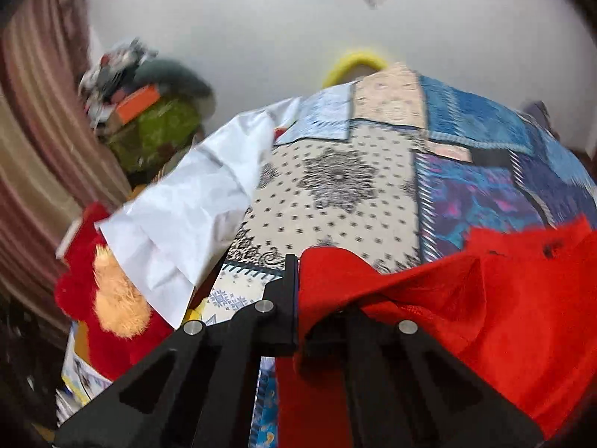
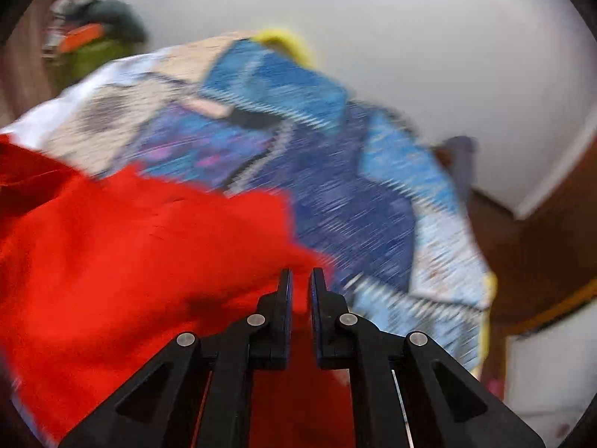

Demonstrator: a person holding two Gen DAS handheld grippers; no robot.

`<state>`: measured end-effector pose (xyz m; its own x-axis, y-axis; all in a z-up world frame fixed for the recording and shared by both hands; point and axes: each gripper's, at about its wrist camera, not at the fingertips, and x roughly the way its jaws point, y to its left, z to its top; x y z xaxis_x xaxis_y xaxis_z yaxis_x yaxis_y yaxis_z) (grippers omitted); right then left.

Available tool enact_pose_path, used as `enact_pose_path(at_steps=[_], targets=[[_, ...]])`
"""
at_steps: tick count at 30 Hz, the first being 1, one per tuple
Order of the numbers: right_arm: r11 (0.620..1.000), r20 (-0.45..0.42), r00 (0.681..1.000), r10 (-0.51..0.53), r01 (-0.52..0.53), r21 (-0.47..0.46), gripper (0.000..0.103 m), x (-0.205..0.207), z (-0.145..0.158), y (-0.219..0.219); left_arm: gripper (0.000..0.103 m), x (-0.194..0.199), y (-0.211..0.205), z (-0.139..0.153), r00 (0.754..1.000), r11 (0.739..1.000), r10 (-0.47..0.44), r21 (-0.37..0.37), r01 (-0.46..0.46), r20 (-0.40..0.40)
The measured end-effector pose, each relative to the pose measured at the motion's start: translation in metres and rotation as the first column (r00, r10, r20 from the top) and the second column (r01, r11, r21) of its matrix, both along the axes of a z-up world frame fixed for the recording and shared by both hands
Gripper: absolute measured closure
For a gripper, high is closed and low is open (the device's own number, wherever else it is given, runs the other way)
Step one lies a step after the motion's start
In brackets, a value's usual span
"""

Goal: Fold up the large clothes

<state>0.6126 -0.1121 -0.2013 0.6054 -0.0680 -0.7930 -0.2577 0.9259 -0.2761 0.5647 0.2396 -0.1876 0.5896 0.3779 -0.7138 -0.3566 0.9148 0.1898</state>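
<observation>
Left gripper [image 1: 298, 280] pinching red garment [image 1: 485, 298] | right gripper [image 2: 300, 280] jaws nearly together, red cloth between them | garment heaped at near edge of patchwork bedspread [image 1: 335, 186] | white cloth [image 1: 194, 205] draped over left edge | white wall [image 1: 261, 37] behind | striped curtain [image 1: 33, 130] left
</observation>
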Motion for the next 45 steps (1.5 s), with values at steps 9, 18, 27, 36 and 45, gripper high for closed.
enact_pose_path(at_steps=[9,18,27,36,45], targets=[[0.990,-0.002,0.992,-0.124,0.124,0.064,0.098,-0.006,-0.011,-0.036,0.099,0.017,0.023,-0.093,0.972,0.998,0.031,0.057,-0.018,-0.234],[0.948,0.067,0.981,0.180,-0.191,0.254,0.098,-0.108,0.060,-0.025,0.029,-0.051,0.031,0.009,0.999,0.981,-0.036,-0.190,0.040,0.025],[0.972,-0.068,0.970,0.233,-0.235,-0.020,0.098,-0.151,-0.022,0.016,0.028,-0.101,-0.064,-0.042,0.923,0.911,-0.362,-0.257,0.322,-0.127],[0.978,-0.024,0.983,0.182,-0.184,-0.096,0.098,-0.151,-0.049,0.006,0.000,-0.104,-0.097,-0.112,0.925,0.939,-0.331,-0.165,0.302,-0.187],[0.978,0.136,0.987,0.083,-0.054,-0.204,0.006,-0.169,-0.044,-0.038,0.000,-0.113,-0.092,-0.122,0.930,0.946,-0.318,-0.118,0.301,-0.182]])
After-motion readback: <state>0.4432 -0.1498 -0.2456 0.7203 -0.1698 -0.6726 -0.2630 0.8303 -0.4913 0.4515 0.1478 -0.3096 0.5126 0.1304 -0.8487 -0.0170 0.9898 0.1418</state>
